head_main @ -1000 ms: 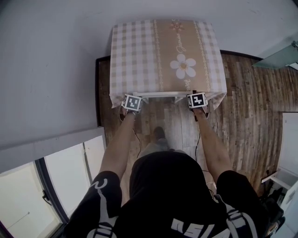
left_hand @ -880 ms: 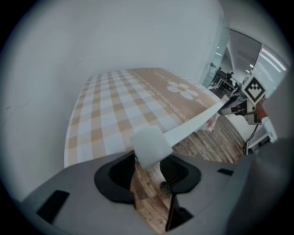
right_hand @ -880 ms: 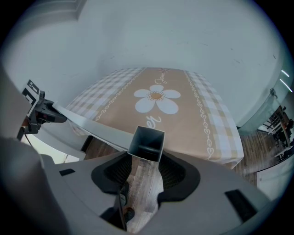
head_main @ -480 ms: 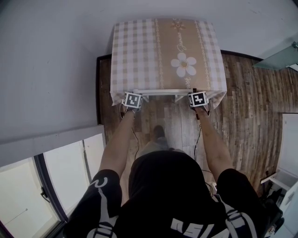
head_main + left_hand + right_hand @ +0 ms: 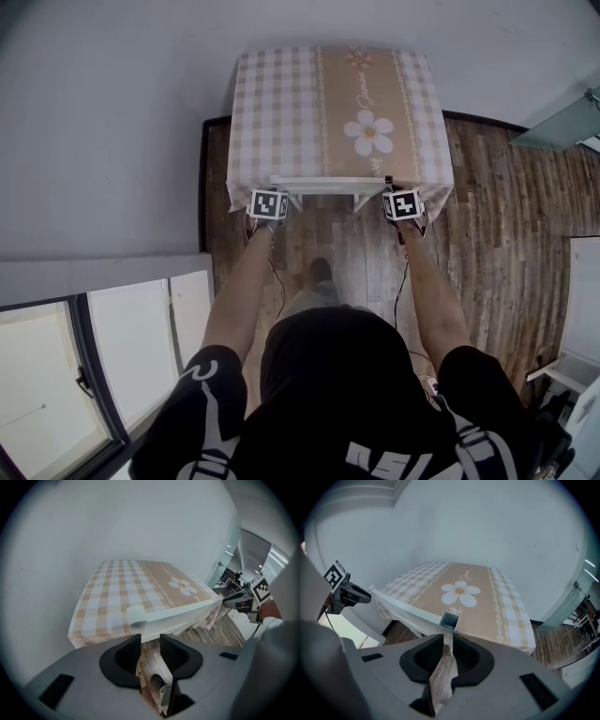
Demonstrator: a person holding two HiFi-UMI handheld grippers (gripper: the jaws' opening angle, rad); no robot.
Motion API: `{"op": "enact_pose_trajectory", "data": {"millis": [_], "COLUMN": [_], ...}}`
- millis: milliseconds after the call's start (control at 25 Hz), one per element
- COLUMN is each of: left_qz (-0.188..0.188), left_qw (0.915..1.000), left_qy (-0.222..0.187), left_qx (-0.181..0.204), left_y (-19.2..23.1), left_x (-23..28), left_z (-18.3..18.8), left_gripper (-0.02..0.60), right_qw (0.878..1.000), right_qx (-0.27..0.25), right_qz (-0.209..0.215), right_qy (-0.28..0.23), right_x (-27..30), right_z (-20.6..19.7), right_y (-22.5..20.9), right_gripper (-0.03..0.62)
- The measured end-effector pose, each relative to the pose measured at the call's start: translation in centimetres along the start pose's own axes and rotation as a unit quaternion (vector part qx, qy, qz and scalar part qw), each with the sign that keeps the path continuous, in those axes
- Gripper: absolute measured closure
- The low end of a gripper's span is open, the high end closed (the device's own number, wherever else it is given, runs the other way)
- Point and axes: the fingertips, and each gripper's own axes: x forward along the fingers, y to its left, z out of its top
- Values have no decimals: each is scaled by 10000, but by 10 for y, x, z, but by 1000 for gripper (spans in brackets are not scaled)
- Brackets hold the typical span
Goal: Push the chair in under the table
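Jaws of left gripper and right gripper have just been closing; both stand partly apart, clamping nothing, at the white chair rail. The checked tablecloth hides the seat.

We've just been closing the left gripper jaws round a chair post. Same on the right gripper, gap narrower.
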Motion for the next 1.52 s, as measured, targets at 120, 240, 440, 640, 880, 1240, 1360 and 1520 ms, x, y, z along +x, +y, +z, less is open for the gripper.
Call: {"op": "enact_pose_trajectory", "data": {"millis": [120, 240, 440, 640, 880, 1240, 1360, 1520], "left_qz": [-28, 30, 72, 5, -48, -348, -376, -344], "left_qw": [9997, 9981, 9919, 9810, 9635, 9316, 9243, 9155], "left_qy": [-241, -610, -1255, -1916, -2654, -3616, -3799, -4007], "left_qx": [28, 84, 175, 317, 356, -75, -17, 122], "left_y": [-12, -25, -52, -80, -111, -149, -153, -160], "left_x": [-18, -38, -79, -123, -175, -261, -286, -309], "left_z": [3, 17, 45, 63, 89, 90, 86, 82], "left_gripper": [449, 464, 495, 526, 554, 557, 557, 557], "right_qw": [9995, 9971, 9904, 9778, 9574, 9350, 9298, 9247], "right_qx": [-31, -41, 18, 298, 276, 156, 84, 72], "right_qz": [-47, -74, 41, 287, 381, 479, 504, 488], "right_qy": [-327, -757, -1380, -2053, -2851, -3510, -3645, -3776], "right_x": [-21, -44, -86, -132, -195, -273, -292, -311], "right_z": [14, 34, 60, 80, 105, 97, 90, 84], "right_y": [3, 1, 1, 13, 28, 42, 48, 46], "right_gripper": [539, 569, 579, 580, 580, 580, 580, 580]}}
